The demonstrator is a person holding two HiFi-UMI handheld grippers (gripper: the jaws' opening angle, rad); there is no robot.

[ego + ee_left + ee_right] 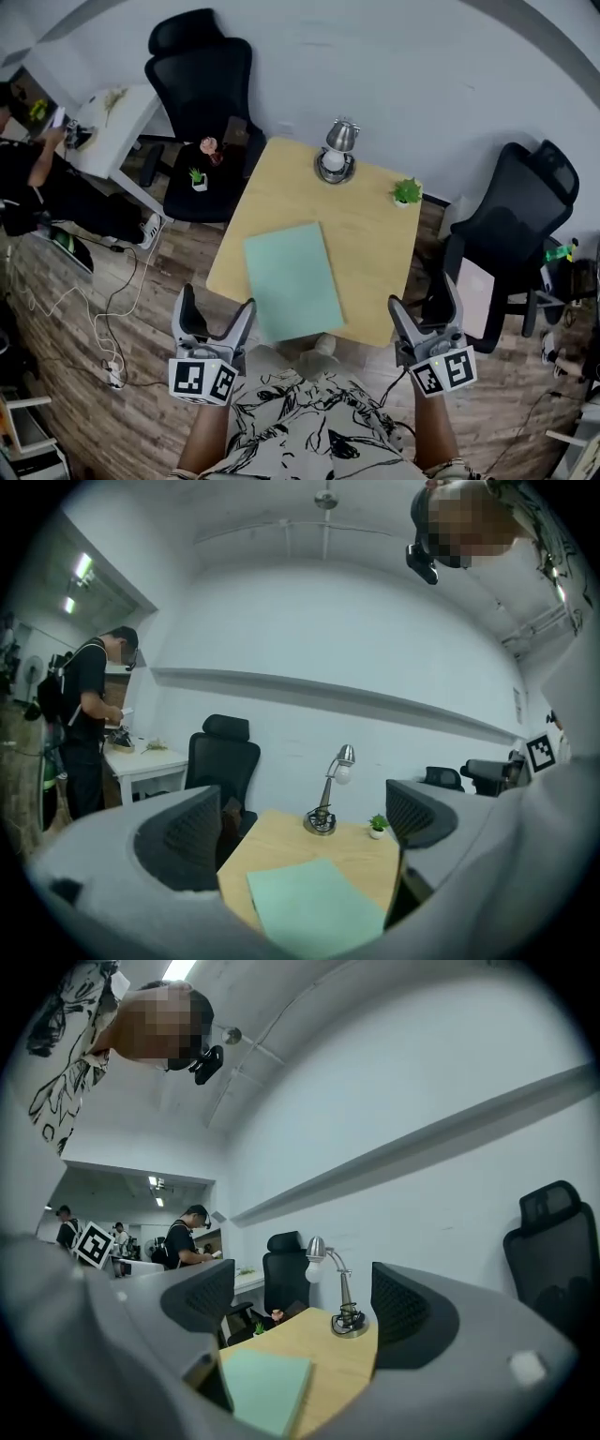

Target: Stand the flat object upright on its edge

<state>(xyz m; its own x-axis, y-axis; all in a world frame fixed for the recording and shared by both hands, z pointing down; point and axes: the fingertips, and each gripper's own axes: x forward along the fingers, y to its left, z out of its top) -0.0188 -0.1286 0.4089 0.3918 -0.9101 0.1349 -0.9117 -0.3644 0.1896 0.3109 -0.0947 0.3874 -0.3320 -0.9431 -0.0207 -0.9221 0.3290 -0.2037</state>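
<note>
Folder [292, 281] lies flat on the table [281, 187], ahead of and between left tongs [216, 306] and right tongs [424, 300], both gaping empty.

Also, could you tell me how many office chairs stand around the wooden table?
2. One office chair stands beyond the far-left corner of the wooden table; the other office chair stands by its right side.

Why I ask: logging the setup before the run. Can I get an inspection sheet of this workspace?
Surface: wooden table, level.
Job's things: green flat sheet lying flat at the near edge.
Clutter: desk lamp and small potted plant at the far side.
Grippers: left gripper and right gripper both open, empty, short of the table.
Cables: white cables on the floor, left.
Surroundings: black office chairs either side, white desk, person standing there.
</note>
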